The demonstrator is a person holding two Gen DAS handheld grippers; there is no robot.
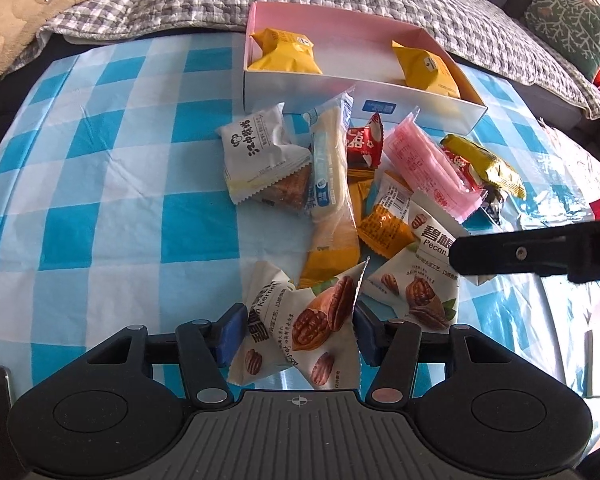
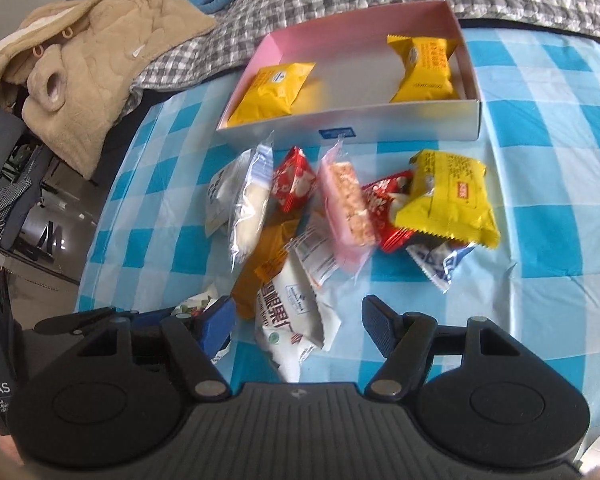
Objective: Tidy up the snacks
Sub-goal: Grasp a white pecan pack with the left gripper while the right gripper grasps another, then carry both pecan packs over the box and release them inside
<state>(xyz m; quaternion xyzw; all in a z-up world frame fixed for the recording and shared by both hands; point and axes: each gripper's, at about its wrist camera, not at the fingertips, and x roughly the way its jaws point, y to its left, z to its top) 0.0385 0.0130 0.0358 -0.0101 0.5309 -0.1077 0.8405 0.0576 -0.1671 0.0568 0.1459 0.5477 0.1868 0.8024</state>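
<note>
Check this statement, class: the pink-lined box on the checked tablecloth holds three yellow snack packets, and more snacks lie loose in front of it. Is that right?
Not quite. The box holds two yellow packets, not three: one at its left end and one at its right end. The right wrist view shows this plainly. The rest stands: the box sits on the checked tablecloth, and more snacks lie loose in front of it.

A blue-and-white checked tablecloth (image 1: 100, 184) covers the table; behind it, a tan quilted garment (image 2: 100, 68) lies on a grey checked blanket (image 1: 340, 4) beside a green cushion (image 1: 572, 28).
</note>
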